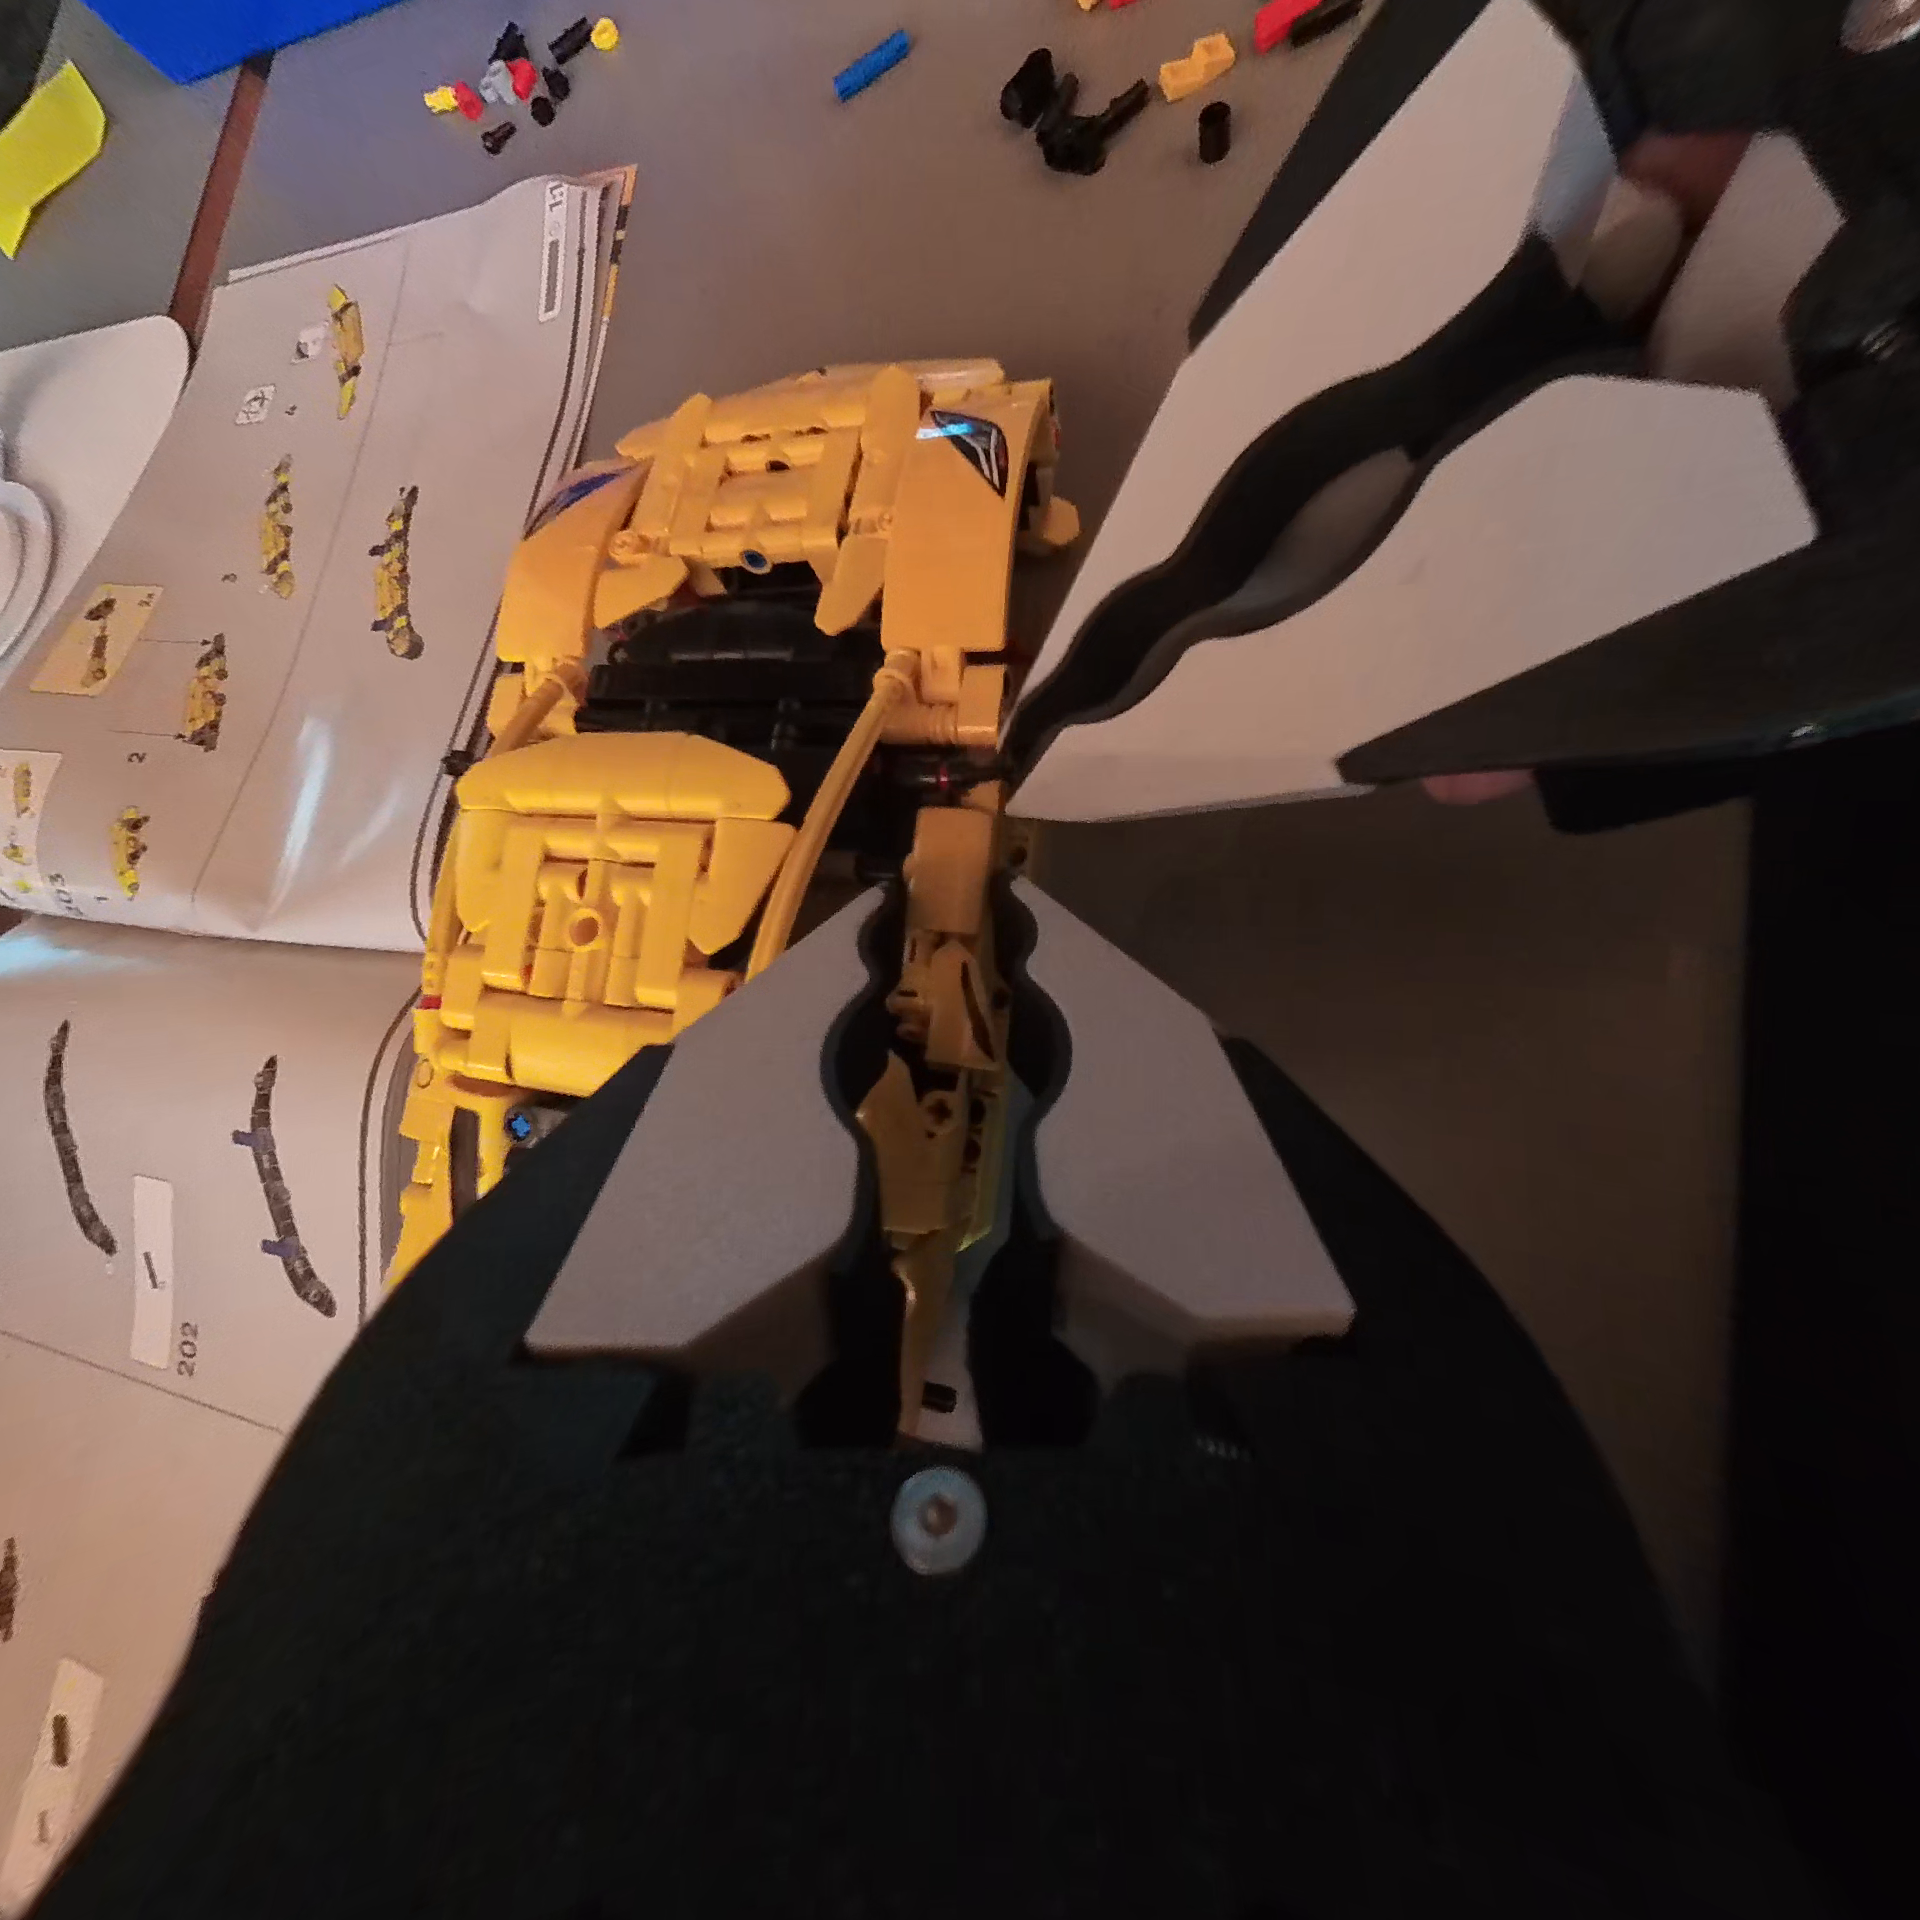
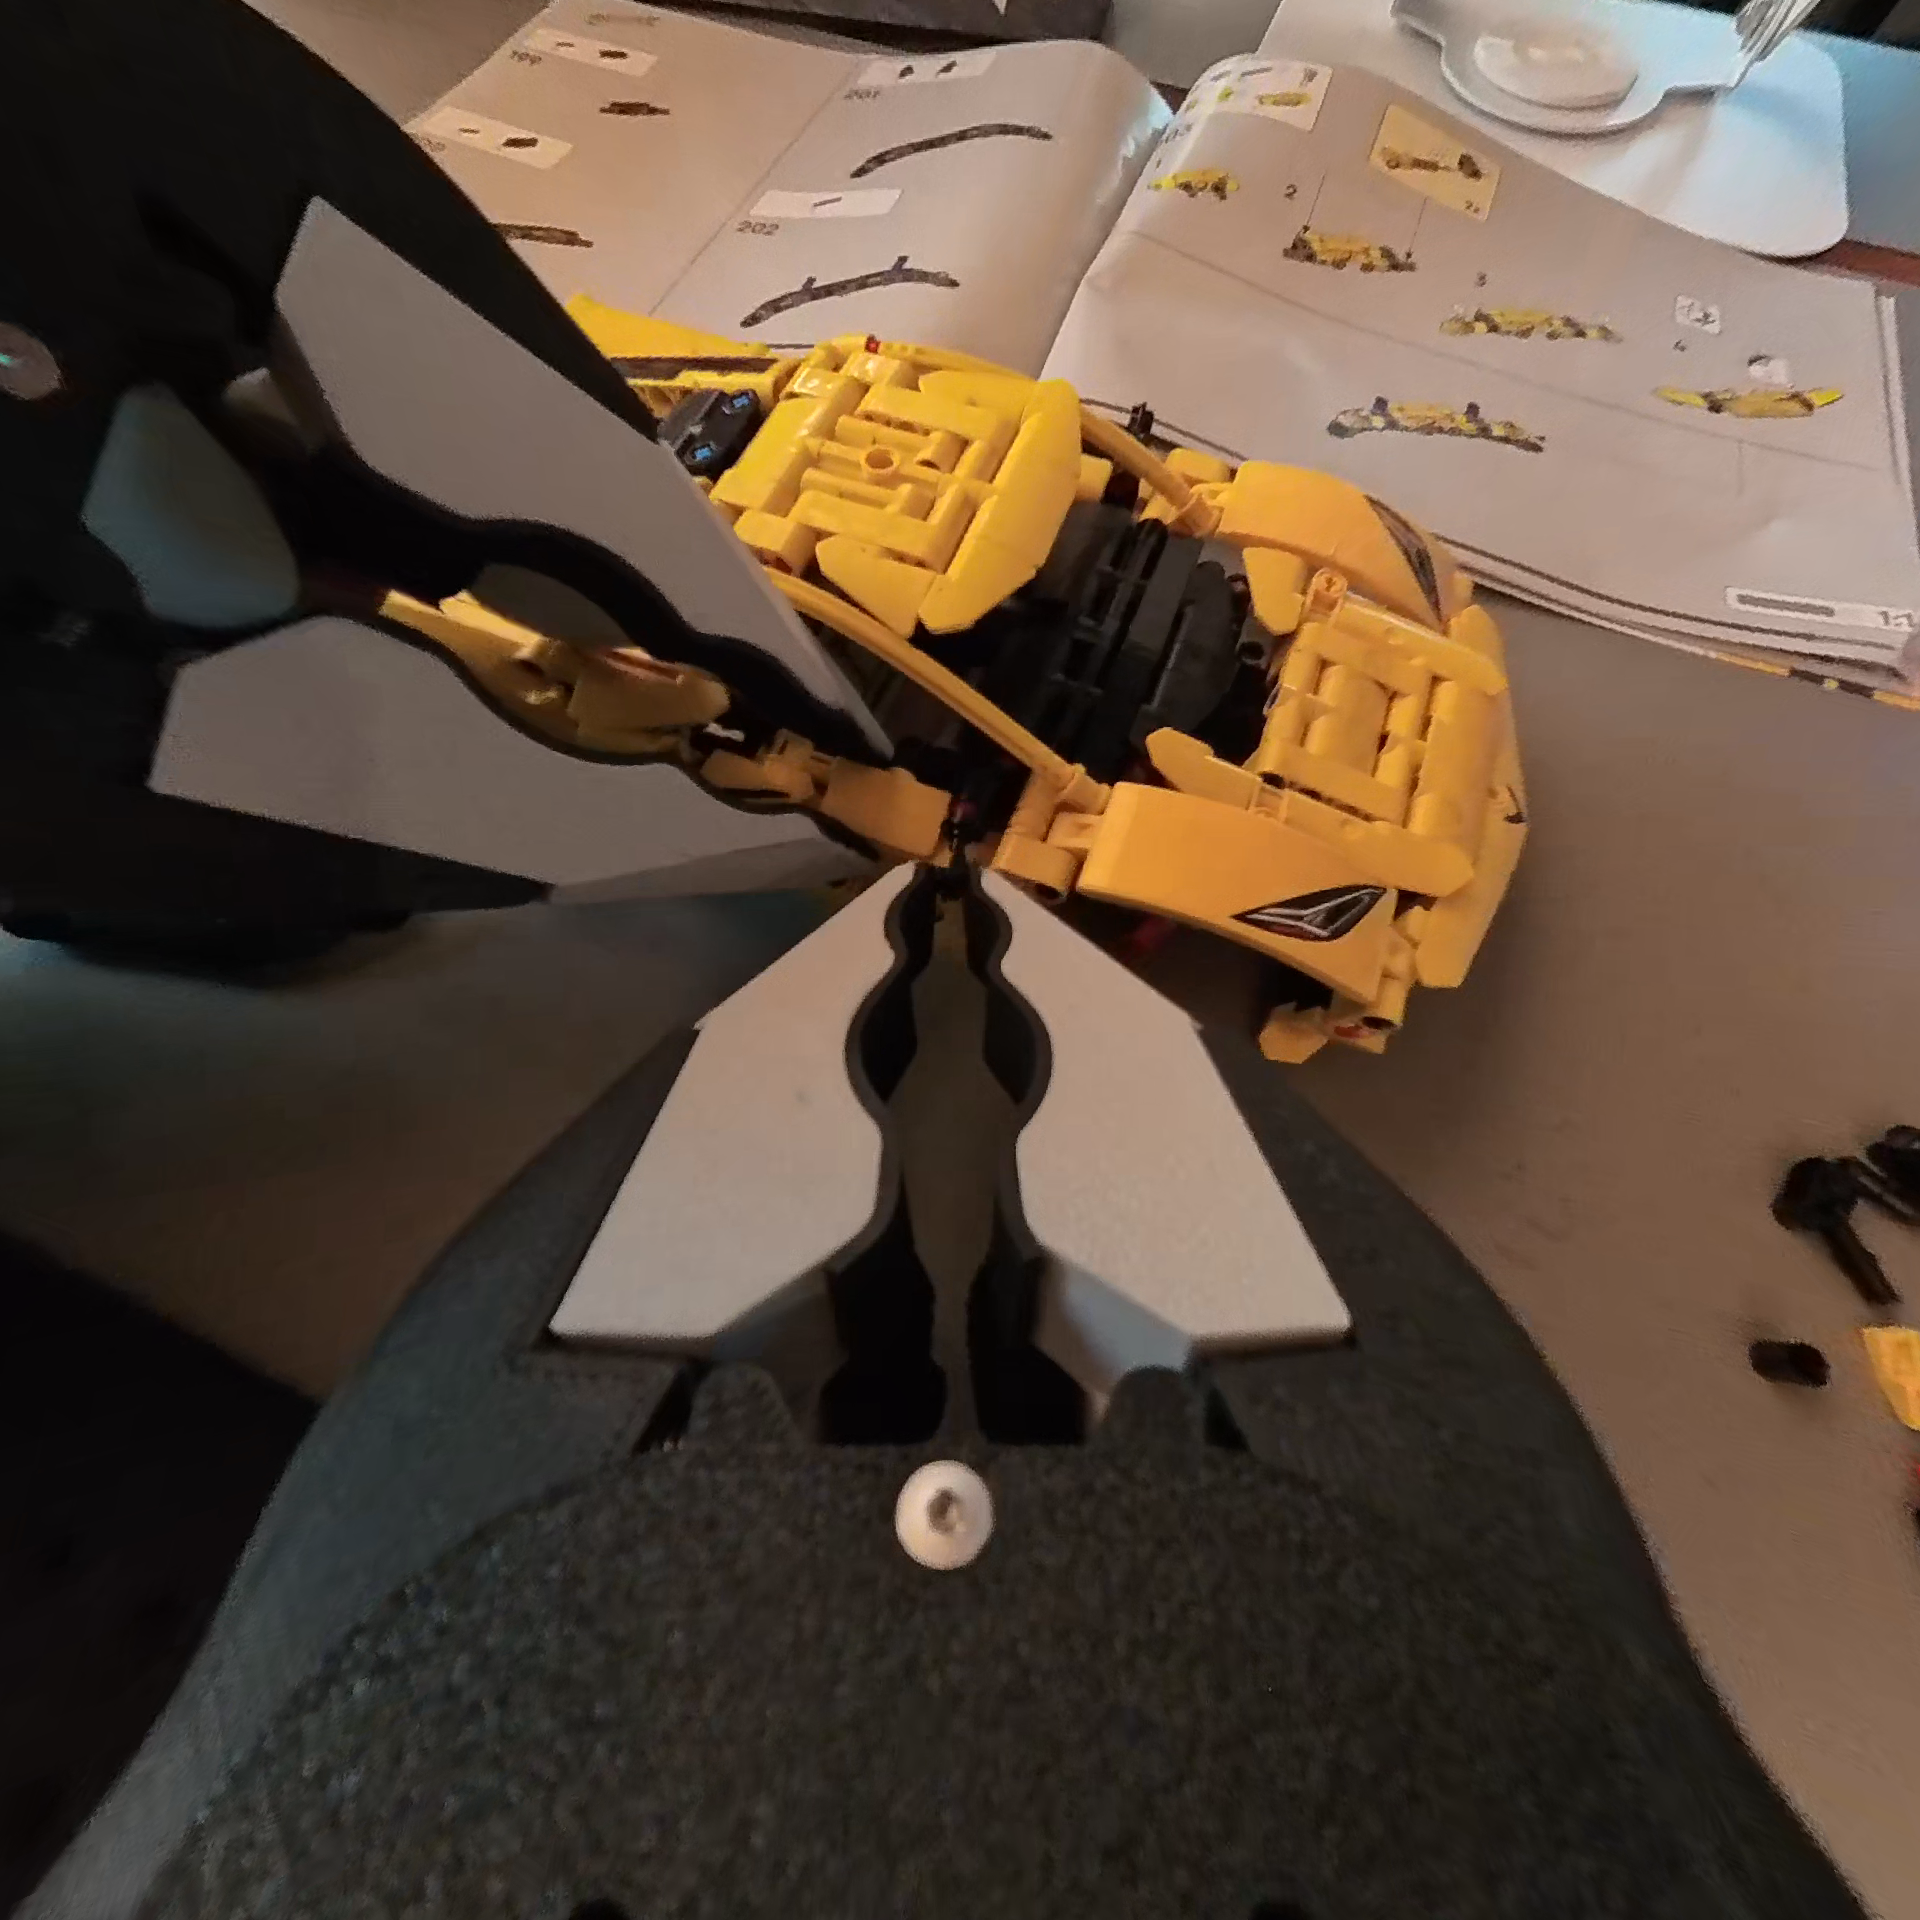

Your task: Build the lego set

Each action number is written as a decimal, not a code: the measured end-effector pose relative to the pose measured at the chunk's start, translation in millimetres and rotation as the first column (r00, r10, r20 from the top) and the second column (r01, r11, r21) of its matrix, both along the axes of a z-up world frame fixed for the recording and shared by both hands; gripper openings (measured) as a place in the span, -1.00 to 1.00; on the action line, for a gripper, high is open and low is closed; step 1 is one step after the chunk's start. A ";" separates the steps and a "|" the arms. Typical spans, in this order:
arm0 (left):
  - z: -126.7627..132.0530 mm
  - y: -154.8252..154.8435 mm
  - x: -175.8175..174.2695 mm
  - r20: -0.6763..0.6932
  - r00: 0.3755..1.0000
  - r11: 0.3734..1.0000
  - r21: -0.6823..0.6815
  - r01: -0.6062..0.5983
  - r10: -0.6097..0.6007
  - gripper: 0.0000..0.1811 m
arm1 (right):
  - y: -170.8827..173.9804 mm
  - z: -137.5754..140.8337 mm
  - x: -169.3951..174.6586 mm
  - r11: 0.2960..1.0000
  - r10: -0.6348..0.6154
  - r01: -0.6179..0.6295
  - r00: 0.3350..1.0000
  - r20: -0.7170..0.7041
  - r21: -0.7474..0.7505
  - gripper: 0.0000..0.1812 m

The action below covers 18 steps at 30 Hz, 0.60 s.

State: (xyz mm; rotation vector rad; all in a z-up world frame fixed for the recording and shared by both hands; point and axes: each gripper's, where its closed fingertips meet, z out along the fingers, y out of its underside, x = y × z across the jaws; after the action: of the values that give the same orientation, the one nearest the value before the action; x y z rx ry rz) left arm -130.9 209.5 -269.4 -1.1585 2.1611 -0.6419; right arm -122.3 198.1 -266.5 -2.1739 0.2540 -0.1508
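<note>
The yellow lego car (image 1: 727, 748) lies on the grey table (image 1: 1351, 1039), with its far side over the edge of the open instruction booklet (image 1: 343, 582). Bonnet, roof and side panels appear assembled; the dark interior shows between them.

**Left gripper** (image 1: 940, 914): its fingers are pinching the yellow side panel assembly (image 1: 940, 1039) along the car's near flank. The panel runs down between the two pads, which press on it from either side.

**Right gripper** (image 2: 940, 883): its fingertips are nearly pressed together at a small black connector (image 2: 971, 805) on the car's near side, at the joint between door section and front wing. Whether they actually clamp the connector or only touch it cannot be told from these views.

**Step in hand (judgement):** a late stage of the build. The left gripper steadies the body or side section while the right one seats or adjusts a pin at the side joint.

**Next move (judgement):**
1. Keep the left grip firm so the car does not slide on the booklet.
2. Press the pin squarely along its axis; an angled push may spring neighbouring panels loose.

Loose parts (image 1: 1122, 99) in black, red, blue and yellow lie toward the far edge of the table, well apart from the car.
</note>
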 end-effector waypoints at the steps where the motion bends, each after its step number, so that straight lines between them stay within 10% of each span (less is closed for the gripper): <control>1: -0.2 -0.1 0.0 -0.003 1.000 1.000 -0.001 0.000 0.000 -0.83 | 0.0 -0.7 -0.2 1.000 0.002 -0.002 1.000 -0.008 -0.002 -0.93; 18: -0.4 -0.3 -0.1 0.023 0.999 0.998 0.049 0.027 -0.029 -0.83 | 1.7 0.8 -1.2 1.000 0.000 0.004 0.990 -0.141 0.026 -0.94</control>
State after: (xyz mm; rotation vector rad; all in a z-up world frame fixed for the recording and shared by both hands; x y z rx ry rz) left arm -131.0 209.3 -269.8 -1.0918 2.1648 -0.6085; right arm -123.5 199.8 -265.7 -2.1613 0.3365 0.0057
